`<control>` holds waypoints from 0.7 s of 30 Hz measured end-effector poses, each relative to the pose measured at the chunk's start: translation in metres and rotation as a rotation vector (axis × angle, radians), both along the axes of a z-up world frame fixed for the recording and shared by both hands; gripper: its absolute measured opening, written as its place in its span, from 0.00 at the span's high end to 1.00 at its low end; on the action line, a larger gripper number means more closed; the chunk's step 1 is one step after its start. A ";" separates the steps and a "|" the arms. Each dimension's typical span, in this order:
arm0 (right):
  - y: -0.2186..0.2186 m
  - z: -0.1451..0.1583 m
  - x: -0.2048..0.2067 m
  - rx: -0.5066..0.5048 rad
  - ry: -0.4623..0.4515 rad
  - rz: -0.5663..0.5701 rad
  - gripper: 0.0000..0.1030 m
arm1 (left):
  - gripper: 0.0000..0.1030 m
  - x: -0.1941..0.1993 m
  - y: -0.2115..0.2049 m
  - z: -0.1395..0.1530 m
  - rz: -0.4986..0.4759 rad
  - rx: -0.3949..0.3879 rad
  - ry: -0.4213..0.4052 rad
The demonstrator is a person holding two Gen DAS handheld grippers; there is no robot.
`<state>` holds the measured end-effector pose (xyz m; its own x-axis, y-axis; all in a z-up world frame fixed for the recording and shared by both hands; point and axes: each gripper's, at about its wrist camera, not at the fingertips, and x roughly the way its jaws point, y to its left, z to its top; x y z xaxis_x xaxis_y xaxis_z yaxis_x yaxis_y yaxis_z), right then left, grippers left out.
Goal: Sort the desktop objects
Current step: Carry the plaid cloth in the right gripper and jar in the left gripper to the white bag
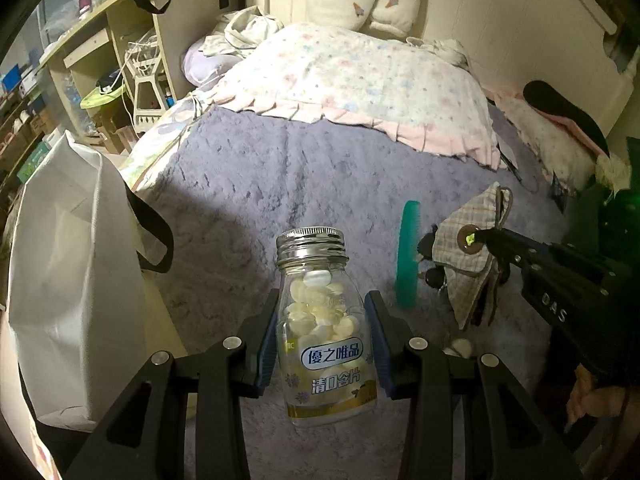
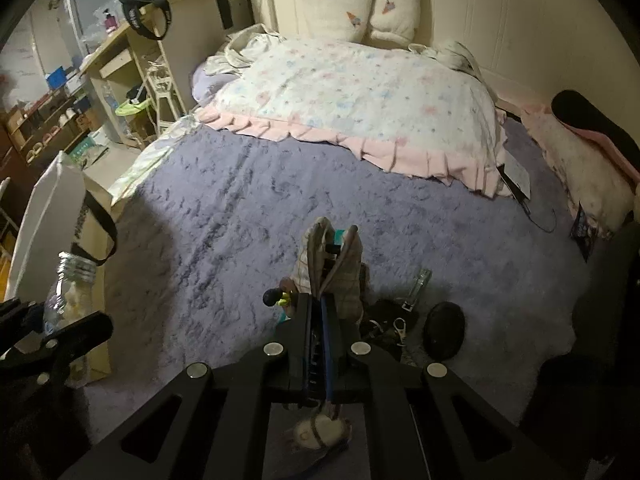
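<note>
My left gripper (image 1: 322, 336) is shut on a clear candy bottle (image 1: 326, 336) with a silver screw cap, white tablets inside and a blue and yellow label; it holds it upright above the purple blanket. The bottle also shows at the left edge of the right wrist view (image 2: 68, 296). My right gripper (image 2: 316, 304) is shut on a plaid fabric pouch (image 2: 332, 272) with a key bunch attached; it also shows in the left wrist view (image 1: 468, 264). A green comb (image 1: 407, 254) lies on the blanket left of the pouch.
A white paper bag (image 1: 68, 280) with black handles stands at the bed's left edge. A black round object (image 2: 444, 330), a clear clip (image 2: 418, 286) and keys (image 2: 384, 328) lie on the blanket by the pouch. A floral quilt (image 1: 352, 80) covers the far bed. Shelves stand at left.
</note>
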<state>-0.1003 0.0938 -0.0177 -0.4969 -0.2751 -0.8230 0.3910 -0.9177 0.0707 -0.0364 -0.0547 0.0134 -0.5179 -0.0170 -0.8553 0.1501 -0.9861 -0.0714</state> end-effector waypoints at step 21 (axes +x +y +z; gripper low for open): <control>-0.118 0.145 0.035 -0.120 0.215 0.246 0.97 | 0.60 0.054 -0.087 0.116 0.182 -0.080 0.176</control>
